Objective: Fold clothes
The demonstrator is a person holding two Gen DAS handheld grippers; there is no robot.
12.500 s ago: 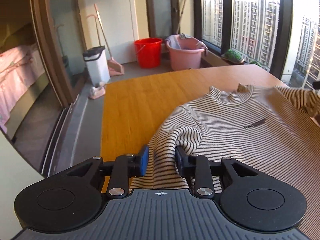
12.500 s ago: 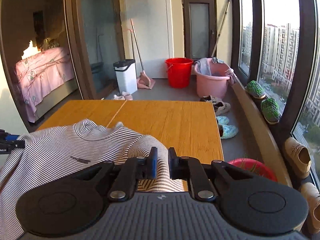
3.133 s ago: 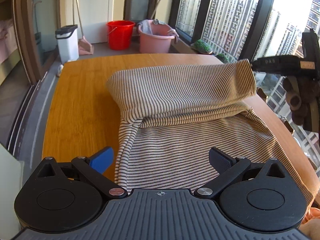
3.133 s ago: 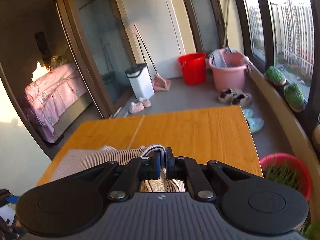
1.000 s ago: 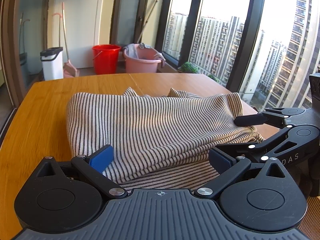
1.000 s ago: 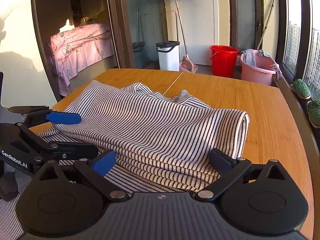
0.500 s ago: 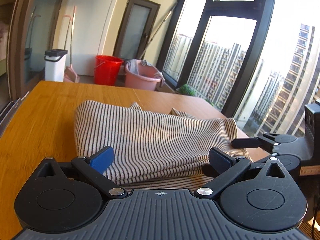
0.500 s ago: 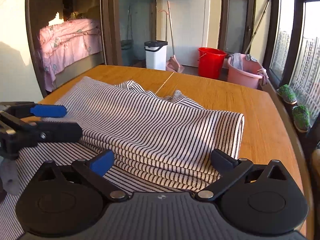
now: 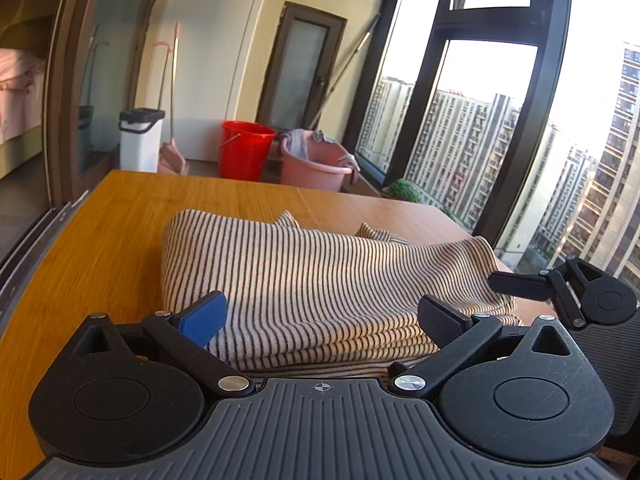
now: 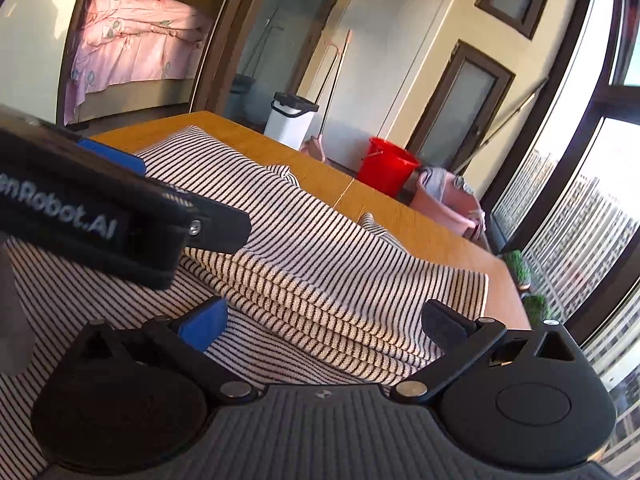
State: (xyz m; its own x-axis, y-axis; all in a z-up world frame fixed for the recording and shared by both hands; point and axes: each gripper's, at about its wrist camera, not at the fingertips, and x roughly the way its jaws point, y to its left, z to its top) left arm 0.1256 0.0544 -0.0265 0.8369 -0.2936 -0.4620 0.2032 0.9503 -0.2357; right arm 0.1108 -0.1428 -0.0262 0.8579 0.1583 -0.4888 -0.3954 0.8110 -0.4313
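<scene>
A striped cream-and-black sweater (image 9: 320, 280) lies folded in layers on the wooden table (image 9: 120, 220); it also shows in the right wrist view (image 10: 320, 272). My left gripper (image 9: 320, 320) is open and empty, jaws wide at the sweater's near folded edge. My right gripper (image 10: 320, 320) is open and empty, low over the near edge, tilted. The right gripper shows at the right of the left wrist view (image 9: 568, 292). The left gripper crosses the left of the right wrist view (image 10: 100, 212).
A red bucket (image 9: 246, 150), a pink basin (image 9: 316, 162) and a white bin (image 9: 140, 138) stand on the floor beyond the table. Tall windows (image 9: 500, 140) run along the right. A bed with pink cover (image 10: 132, 48) is behind a glass door.
Both grippers stay open and have moved closer to the sweater's near edge. The right gripper has tilted and come near the left one.
</scene>
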